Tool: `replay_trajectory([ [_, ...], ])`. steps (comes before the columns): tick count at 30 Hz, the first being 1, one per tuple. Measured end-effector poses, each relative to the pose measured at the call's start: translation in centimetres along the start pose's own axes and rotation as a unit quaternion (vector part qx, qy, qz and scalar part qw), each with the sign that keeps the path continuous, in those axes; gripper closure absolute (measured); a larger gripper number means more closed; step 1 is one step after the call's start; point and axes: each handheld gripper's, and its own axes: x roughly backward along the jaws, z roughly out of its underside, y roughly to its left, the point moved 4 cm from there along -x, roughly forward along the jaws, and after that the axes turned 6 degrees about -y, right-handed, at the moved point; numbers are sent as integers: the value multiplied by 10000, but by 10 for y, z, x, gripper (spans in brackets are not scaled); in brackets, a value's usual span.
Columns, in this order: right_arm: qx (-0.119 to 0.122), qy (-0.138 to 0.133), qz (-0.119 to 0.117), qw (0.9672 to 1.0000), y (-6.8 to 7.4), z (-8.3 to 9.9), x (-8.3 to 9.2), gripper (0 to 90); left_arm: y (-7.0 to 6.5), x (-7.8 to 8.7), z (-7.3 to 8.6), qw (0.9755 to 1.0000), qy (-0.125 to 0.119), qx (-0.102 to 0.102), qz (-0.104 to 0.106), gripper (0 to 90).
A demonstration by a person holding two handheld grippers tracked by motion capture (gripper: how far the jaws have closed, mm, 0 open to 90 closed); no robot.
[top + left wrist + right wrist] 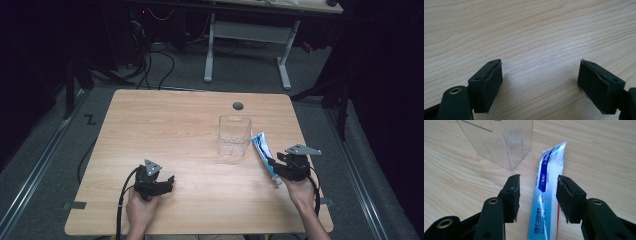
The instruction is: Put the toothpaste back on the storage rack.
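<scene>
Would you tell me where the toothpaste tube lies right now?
In the high view the toothpaste tube lies flat at the table's right side, just right of the clear box, between the right tongs.

Wooden table (pixel 165 125), clear box (pixel 234 135), toothpaste tube (pixel 263 152)

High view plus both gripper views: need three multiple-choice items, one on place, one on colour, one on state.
1. Where does the blue-and-white toothpaste tube lie?
A. inside the clear plastic box
B. on the wooden table, right of the clear plastic box
C. by the left gripper

2. What colour are the gripper pads?
A. black
B. orange
C. white

3. How does the right gripper stand?
A. clamped on the box
B. shut, nothing between
C. jaws either side of the tube, pads apart from it

Key: 1 B, the tube rests on the table beside the box. 2 A, the pads are black. 3 C, gaps show on both sides.
</scene>
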Motion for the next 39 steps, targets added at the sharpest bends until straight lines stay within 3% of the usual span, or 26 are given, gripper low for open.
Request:
replay_trajectory([
  [3, 73, -168, 68, 9998, -1, -6, -3, 538, 0, 0, 0, 10000, 5, -7, 1, 204],
  [12, 39, -123, 100, 9999, -5, -19, -13, 537, 0, 0, 0, 10000, 6, -10, 4, 204],
  [18, 168, 32, 105, 9998, -4, -27, -26, 531, 0, 0, 0, 10000, 6, -9, 4, 205],
  [32, 115, 345, 137, 9992, -3, -36, -55, 512, 0, 0, 0, 10000, 6, -10, 4, 205],
  [39, 207, 679, 238, 9972, -5, -36, -74, 491, 0, 0, 0, 10000, 6, -11, 6, 205],
])
